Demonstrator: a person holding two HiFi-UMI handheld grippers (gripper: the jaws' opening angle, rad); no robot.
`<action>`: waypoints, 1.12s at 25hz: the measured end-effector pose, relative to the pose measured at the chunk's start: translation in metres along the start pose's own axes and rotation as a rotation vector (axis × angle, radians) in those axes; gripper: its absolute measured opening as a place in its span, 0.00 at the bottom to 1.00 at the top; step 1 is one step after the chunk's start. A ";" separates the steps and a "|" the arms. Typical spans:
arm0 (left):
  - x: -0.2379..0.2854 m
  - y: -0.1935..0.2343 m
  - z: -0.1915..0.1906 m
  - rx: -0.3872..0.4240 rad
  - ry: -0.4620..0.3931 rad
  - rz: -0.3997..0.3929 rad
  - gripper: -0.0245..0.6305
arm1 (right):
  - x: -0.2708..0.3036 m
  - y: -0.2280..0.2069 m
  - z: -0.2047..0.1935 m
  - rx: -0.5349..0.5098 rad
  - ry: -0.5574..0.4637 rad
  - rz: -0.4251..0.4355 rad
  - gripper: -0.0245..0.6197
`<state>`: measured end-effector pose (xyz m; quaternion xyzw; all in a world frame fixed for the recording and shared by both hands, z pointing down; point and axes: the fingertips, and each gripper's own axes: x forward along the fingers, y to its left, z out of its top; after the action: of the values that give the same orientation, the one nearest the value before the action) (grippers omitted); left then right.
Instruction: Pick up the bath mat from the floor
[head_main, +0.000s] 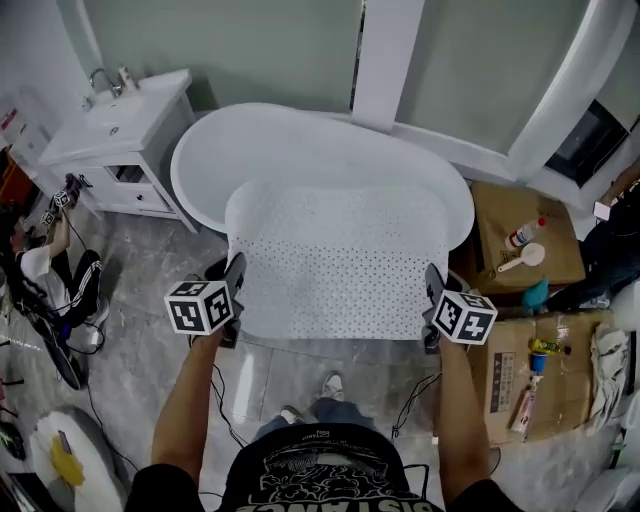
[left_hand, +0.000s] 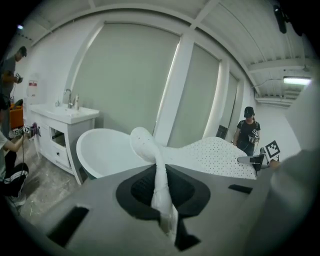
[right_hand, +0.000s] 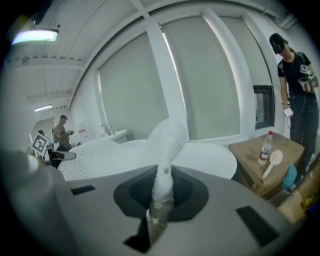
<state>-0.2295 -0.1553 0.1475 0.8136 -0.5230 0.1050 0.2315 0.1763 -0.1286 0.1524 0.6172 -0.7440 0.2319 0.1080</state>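
Note:
The white perforated bath mat (head_main: 335, 260) hangs stretched between my two grippers, held up in the air in front of the white bathtub (head_main: 200, 150). My left gripper (head_main: 232, 285) is shut on the mat's near left corner, which is pinched into a fold (left_hand: 159, 185) between the jaws. On the other side, my right gripper (head_main: 432, 290) is shut on the near right corner, bunched (right_hand: 162, 185) between its jaws. The mat's far edge sags toward the tub.
A white vanity with sink (head_main: 115, 135) stands at the left. Cardboard boxes (head_main: 525, 235) with a bottle (head_main: 525, 232) and a scoop stand at the right. A person (head_main: 45, 270) crouches at the far left; another person (right_hand: 295, 75) stands at the right. Marbled floor (head_main: 150, 350) lies below.

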 end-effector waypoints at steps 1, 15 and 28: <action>-0.004 -0.001 0.011 0.014 -0.018 0.002 0.08 | -0.003 0.003 0.010 -0.012 -0.015 -0.003 0.08; -0.033 -0.034 0.117 0.164 -0.245 0.008 0.08 | -0.063 0.023 0.113 -0.157 -0.281 -0.080 0.08; -0.039 -0.050 0.151 0.235 -0.327 0.003 0.09 | -0.088 0.021 0.137 -0.150 -0.381 -0.118 0.08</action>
<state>-0.2121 -0.1805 -0.0128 0.8404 -0.5390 0.0322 0.0471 0.1920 -0.1150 -0.0107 0.6828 -0.7286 0.0483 0.0243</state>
